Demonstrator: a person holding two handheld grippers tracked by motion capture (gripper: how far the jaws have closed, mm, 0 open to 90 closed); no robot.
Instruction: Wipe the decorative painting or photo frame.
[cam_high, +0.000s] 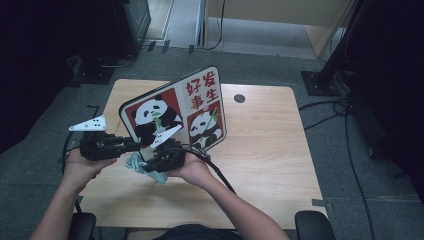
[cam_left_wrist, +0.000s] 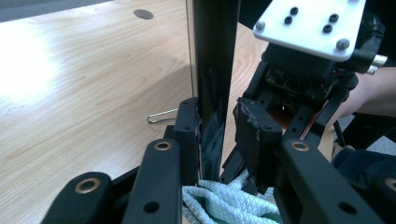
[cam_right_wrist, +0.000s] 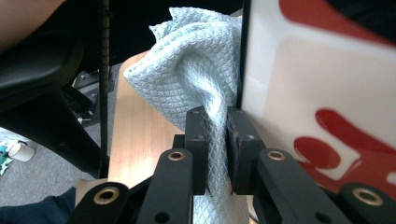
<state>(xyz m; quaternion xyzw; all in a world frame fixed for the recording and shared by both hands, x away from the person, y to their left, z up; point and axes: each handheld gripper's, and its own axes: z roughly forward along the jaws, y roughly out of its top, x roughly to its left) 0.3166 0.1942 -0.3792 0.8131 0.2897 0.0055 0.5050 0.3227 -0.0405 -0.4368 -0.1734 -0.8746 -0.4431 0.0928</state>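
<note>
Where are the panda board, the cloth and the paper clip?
panda board (cam_high: 172, 112): high view, on its printed front face.
cloth (cam_right_wrist: 187, 65): right gripper view, on the bunched upper fold.
paper clip (cam_left_wrist: 161, 115): left gripper view, on its wire loop.

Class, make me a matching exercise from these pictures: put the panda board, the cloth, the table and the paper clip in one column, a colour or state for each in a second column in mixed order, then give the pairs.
Things:
1. panda board
2. cloth
3. table
4. paper clip

Descriptions:
A. pale green, pinched between the jaws of the right gripper
B. light wood with a round hole near the far edge
C. thin wire, lying flat on the wood
D. held upright, red and white with black edges

Pairs: 1-D, 2-A, 3-B, 4-C
</note>
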